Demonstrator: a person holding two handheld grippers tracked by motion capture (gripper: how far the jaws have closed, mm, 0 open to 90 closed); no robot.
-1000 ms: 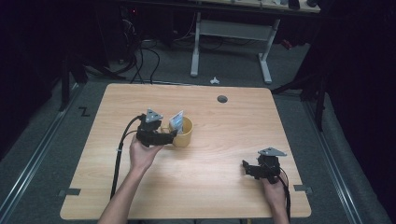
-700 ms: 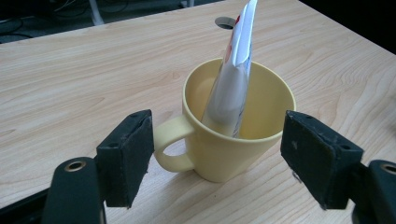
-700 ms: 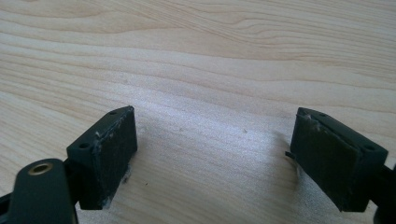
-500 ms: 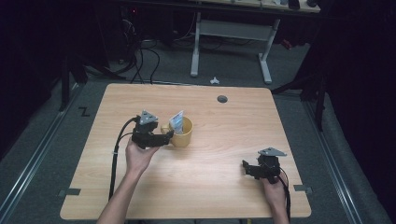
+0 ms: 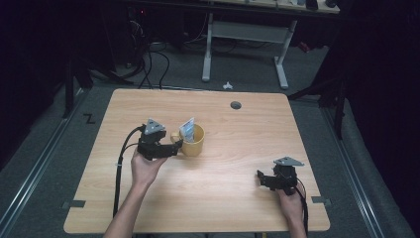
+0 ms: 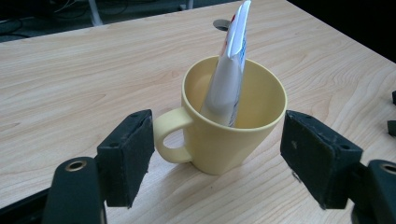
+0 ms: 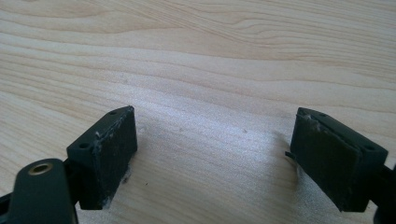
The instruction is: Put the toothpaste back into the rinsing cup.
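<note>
A yellow mug (image 5: 193,141) is seen just left of the middle of the high view, standing upright on the wooden table (image 5: 237,198), with a white tube (image 5: 187,128) leaning inside it so that its flat end rises above the rim. The left gripper (image 5: 174,148) is held at the left of that mug, its jaws spread wide on either side of the handle end. In the left gripper view the mug (image 6: 231,121) is found in the centre of the frame, its handle turned toward the lower left, and the two black jaws are set apart at the lower left and lower right, neither touching the mug; the tube (image 6: 229,70) is seen slanting from the mug's inside toward the top of the frame. The right gripper (image 5: 265,179) is seen at the lower right of the high view, well apart from the mug, low over the table. In the right gripper view its jaws are spread wide over bare wood (image 7: 210,60), with nothing held between them.
</note>
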